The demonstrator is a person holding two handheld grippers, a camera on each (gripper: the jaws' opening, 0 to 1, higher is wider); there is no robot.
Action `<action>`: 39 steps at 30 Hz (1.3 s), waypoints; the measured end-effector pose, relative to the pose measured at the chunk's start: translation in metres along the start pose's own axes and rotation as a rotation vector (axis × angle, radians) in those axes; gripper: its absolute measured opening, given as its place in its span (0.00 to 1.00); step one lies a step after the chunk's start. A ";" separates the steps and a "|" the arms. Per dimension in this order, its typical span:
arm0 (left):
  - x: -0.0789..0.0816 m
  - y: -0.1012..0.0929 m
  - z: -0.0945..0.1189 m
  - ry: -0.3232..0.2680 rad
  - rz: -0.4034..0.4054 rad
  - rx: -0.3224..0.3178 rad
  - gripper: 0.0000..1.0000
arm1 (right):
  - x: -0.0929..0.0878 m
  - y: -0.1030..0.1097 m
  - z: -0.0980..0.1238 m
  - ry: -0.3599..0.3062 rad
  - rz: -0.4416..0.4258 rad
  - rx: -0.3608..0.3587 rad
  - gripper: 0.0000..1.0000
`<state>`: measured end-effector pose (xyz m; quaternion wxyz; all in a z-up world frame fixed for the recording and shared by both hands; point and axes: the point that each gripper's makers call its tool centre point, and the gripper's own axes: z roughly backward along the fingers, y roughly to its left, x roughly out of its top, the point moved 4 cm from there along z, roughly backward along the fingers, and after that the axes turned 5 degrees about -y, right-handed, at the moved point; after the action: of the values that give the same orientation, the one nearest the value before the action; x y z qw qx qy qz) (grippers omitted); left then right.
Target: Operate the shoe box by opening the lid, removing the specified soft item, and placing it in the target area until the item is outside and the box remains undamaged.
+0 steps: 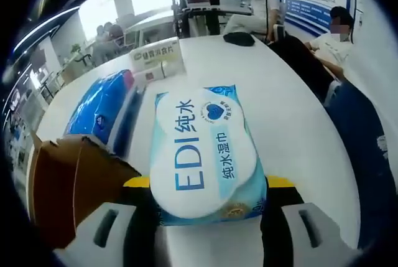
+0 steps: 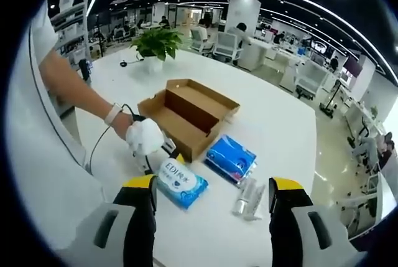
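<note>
The left gripper (image 1: 208,208) has its jaws closed on a pack of wet wipes (image 1: 205,155), and the label reads big and clear: "EDI" in blue, with Chinese characters beside it on the white flap. The pack is outside the shoe box (image 2: 186,114), lying on the white tabletop (image 1: 292,111) just beside the box's front corner. In the right gripper view, the box sits open, brown cardboard, lid folded back, nothing showing inside. The right gripper (image 2: 211,201) hangs above the tabletop, jaws spread wide, gripping nothing. Beside the box, next to the wipes, lies a blue tissue pack (image 2: 231,157), and near that a small clear packet (image 2: 247,198). Beyond the blue pack in the left gripper view stands a white carton (image 1: 157,60) with print too blurred to read. Far behind the box, a potted plant (image 2: 155,44).
</note>
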<state>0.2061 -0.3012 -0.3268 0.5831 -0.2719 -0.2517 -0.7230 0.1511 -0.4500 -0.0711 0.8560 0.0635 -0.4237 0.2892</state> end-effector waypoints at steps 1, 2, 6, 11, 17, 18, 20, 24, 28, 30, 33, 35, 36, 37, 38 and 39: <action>0.003 0.001 -0.002 0.000 0.000 0.001 0.68 | -0.001 -0.001 0.001 -0.002 -0.003 0.001 0.74; 0.004 0.001 -0.004 0.000 0.000 0.001 0.68 | -0.003 -0.003 0.002 -0.004 -0.003 0.003 0.74; 0.012 0.004 -0.011 0.005 -0.007 0.002 0.68 | -0.007 -0.010 0.003 -0.004 0.009 0.007 0.74; 0.020 0.006 -0.019 0.008 -0.010 0.003 0.68 | -0.012 -0.018 0.005 -0.009 0.004 0.013 0.74; 0.029 0.010 -0.027 0.012 -0.005 0.008 0.68 | -0.018 -0.023 0.003 -0.014 -0.001 0.026 0.74; 0.030 0.011 -0.029 0.013 -0.004 0.008 0.68 | -0.019 -0.023 0.003 -0.017 -0.002 0.027 0.74; 0.032 0.013 -0.031 0.013 -0.001 0.010 0.68 | -0.021 -0.023 0.002 -0.020 -0.009 0.031 0.74; 0.035 0.016 -0.034 0.016 -0.001 0.009 0.68 | -0.028 -0.026 0.003 -0.018 -0.019 0.031 0.74; 0.037 0.019 -0.037 0.019 -0.004 0.006 0.69 | -0.032 -0.030 0.004 -0.018 -0.030 0.025 0.74; 0.038 0.021 -0.038 0.021 -0.007 0.003 0.69 | -0.033 -0.031 0.004 -0.020 -0.035 0.022 0.74; 0.040 0.024 -0.039 0.023 -0.004 0.006 0.69 | -0.033 -0.030 0.003 -0.023 -0.040 0.020 0.74; 0.041 0.026 -0.041 0.031 -0.007 0.011 0.69 | -0.034 -0.030 0.002 -0.021 -0.043 0.021 0.74; 0.041 0.027 -0.041 0.030 -0.006 0.011 0.69 | -0.034 -0.030 0.002 -0.021 -0.044 0.021 0.74; 0.042 0.028 -0.042 0.029 -0.006 0.011 0.69 | -0.035 -0.029 0.002 -0.020 -0.046 0.021 0.74; 0.042 0.028 -0.042 0.029 -0.005 0.011 0.69 | -0.036 -0.029 0.001 -0.017 -0.050 0.021 0.74; 0.042 0.029 -0.042 0.029 -0.005 0.010 0.69 | -0.036 -0.029 0.001 -0.018 -0.051 0.021 0.74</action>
<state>0.2226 -0.3656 -0.3270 0.5863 -0.2577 -0.2476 -0.7270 0.1496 -0.4903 -0.0938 0.8585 0.0859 -0.4267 0.2712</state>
